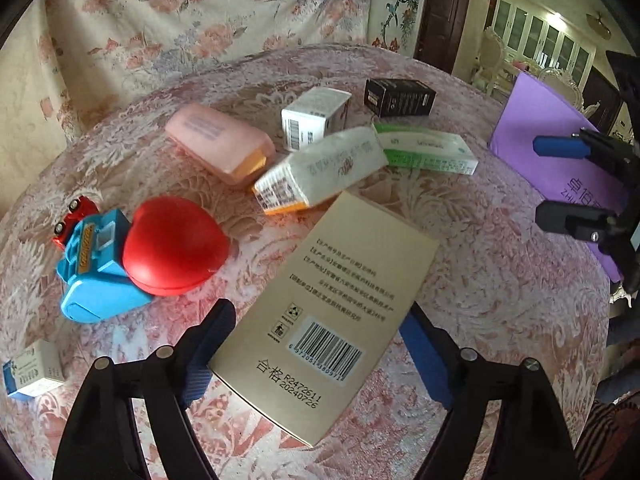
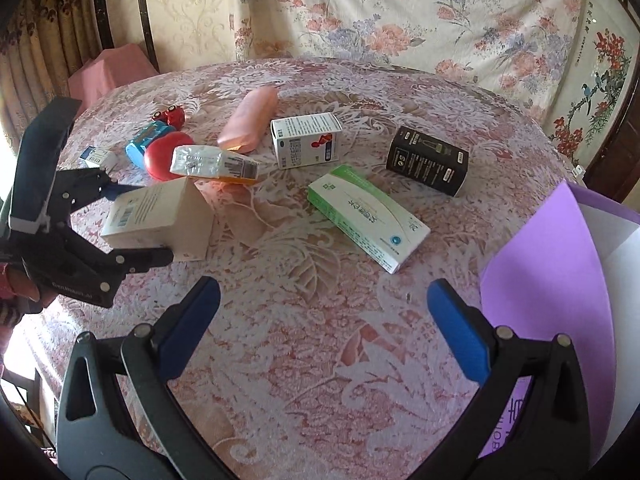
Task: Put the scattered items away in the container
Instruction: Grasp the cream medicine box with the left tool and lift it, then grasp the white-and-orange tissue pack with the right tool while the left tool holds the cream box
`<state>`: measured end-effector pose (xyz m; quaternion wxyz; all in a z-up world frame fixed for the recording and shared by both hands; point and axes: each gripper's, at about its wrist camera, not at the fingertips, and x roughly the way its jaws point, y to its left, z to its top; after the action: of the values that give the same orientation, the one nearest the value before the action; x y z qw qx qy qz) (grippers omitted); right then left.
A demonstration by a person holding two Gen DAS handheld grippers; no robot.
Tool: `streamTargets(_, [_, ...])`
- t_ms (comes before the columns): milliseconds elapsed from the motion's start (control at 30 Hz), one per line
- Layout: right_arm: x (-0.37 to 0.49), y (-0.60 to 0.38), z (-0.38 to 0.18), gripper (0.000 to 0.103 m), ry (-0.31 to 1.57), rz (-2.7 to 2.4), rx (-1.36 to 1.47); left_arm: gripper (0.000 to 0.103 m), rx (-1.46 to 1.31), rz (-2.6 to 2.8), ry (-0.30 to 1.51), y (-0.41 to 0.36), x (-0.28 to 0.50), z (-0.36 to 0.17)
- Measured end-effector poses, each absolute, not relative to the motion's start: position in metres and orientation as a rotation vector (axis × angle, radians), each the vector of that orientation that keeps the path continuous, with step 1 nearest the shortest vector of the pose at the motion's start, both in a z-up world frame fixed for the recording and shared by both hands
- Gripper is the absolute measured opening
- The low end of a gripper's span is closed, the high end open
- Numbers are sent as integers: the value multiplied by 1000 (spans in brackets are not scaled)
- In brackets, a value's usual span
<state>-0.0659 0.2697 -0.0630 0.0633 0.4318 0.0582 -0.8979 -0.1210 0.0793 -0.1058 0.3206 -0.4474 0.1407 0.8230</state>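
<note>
the left tongs (image 1: 316, 344) straddle the beige box (image 1: 332, 300), blue pads at its two long sides. the right wrist view shows it lifted off the counter (image 2: 320, 340) and tilted, so it is gripped, i judge for carrying to the container. left of it lie a blue toy (image 1: 94, 268) and a red heart (image 1: 172, 246); farther off, several scattered cartons. the right tongs (image 2: 324, 328) hang wide and empty. at far right the purple container (image 2: 552, 280) stands open; only white inner wall shows, contents hidden.

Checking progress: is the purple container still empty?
Seems so: the purple container shows only bare white interior; part is out of view. Boxes like the green one lie outside.
</note>
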Motion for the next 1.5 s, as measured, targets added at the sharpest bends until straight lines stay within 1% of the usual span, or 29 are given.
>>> streamTargets(333, [-69,256,-63,103,172,-2702,1300,62,-1184,2153,297,67,-105,-106])
streamTargets(500, [-71,251,-64,103,144,-2691,1306,55,-1212,2207,243,57,-95,-105])
streamTargets(700, [-75,238,-62,103,148,-2678,1297,54,-1263,2255,155,32,-82,-104])
streamTargets(867, [-81,223,-60,103,154,-2661,1276,53,-1298,2319,125,7,-69,-96])
streamTargets(1067, [-100,198,-73,103,90,-2567,1324,53,-1330,2427,84,-25,-64,-87])
streamTargets(1233, [-120,175,-91,103,6,-2499,1431,53,-1348,2468,40,-37,-62,-87])
streamTargets(1433, [-136,150,-108,103,121,-2604,1524,53,-1343,2482,21,-40,-59,-87])
streamTargets(1500, [-140,147,-110,103,78,-2626,1559,54,-1342,2486,15,-40,-58,-88])
